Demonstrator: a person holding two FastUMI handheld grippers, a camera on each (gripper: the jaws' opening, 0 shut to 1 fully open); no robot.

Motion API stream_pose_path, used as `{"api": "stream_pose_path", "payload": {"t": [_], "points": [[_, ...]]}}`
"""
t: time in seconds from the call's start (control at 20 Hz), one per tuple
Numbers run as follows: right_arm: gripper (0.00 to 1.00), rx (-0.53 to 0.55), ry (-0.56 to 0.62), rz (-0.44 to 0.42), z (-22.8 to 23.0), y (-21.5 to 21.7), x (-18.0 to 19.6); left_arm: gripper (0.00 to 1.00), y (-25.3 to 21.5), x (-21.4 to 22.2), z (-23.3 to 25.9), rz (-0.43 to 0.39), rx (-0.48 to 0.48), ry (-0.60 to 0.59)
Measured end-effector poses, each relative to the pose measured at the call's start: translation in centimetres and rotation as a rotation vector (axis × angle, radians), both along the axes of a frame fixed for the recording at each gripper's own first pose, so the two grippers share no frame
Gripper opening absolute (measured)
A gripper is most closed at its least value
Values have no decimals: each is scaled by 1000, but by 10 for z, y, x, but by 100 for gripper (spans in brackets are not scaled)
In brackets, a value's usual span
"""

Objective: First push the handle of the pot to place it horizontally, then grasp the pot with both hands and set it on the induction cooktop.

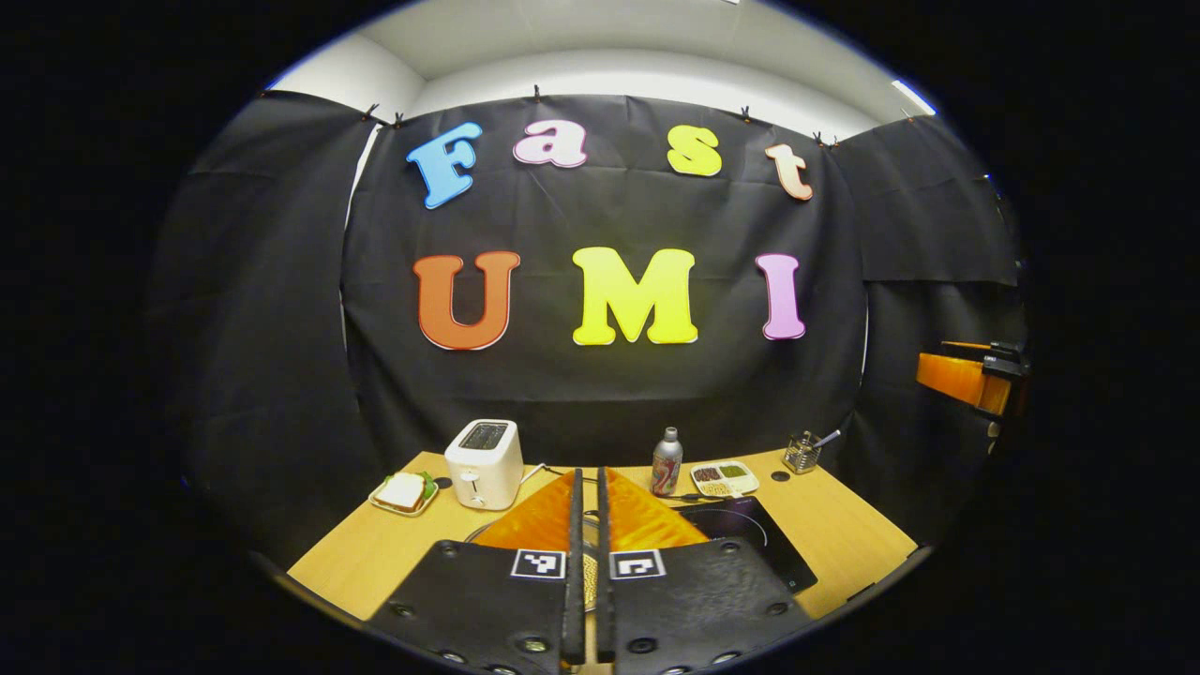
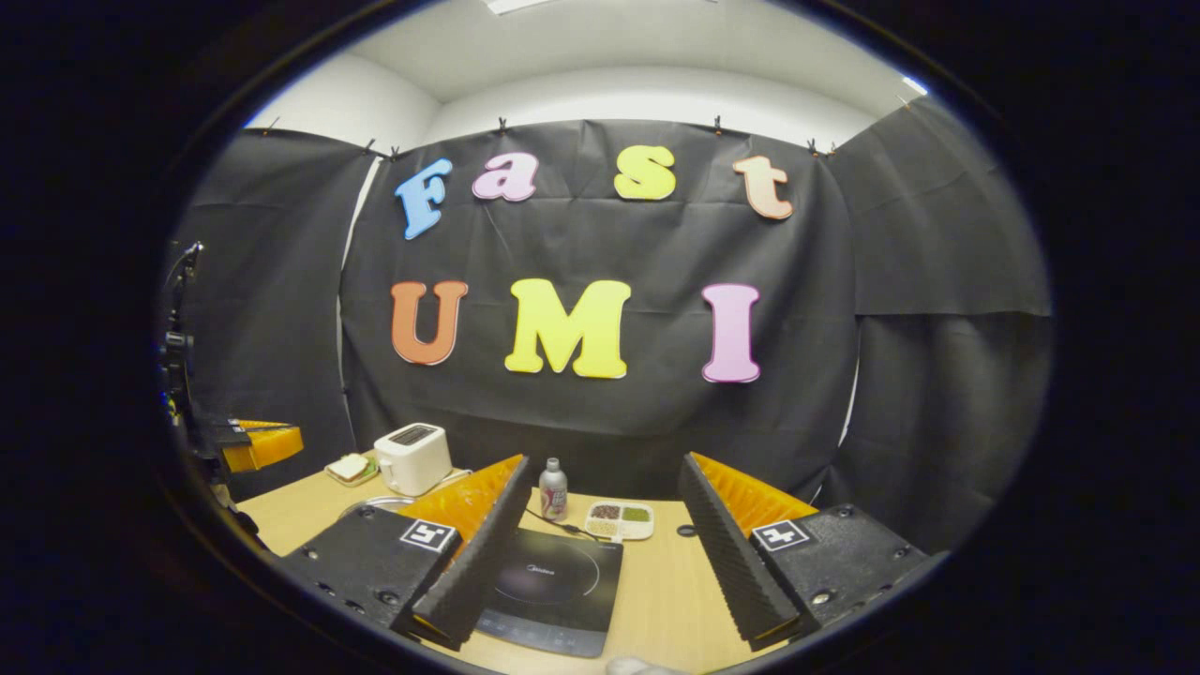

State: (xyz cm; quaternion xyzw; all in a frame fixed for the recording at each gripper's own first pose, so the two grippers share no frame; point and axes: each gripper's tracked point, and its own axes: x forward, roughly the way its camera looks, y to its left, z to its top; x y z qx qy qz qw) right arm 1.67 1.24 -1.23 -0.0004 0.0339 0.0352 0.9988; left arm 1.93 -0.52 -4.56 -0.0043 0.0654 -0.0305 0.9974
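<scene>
Two grippers hover above the table (image 2: 656, 600); the left gripper (image 1: 588, 525) has its jaws pressed narrow on nothing, hiding most of the pot (image 1: 589, 562) beneath; the right gripper (image 2: 600, 534) gapes wide over the induction cooktop (image 2: 553, 586); a blind push risks missing the handle.

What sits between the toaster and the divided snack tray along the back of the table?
A small bottle stands between the toaster and the divided tray, closer to the tray; the right gripper view shows it best, with a thin cable running past its base.
</scene>
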Motion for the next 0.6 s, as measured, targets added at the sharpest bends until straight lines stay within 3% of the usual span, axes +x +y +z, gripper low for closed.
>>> {"api": "stream_pose_path", "payload": {"t": [0.25,0.6], "points": [[97,-15,27,-42,-11,-15,-9,0,-8,8,-78,-59,-21,232],[97,4,110,-121,-43,-37,-27,0,-2,-11,-213,-101,-45,646]]}}
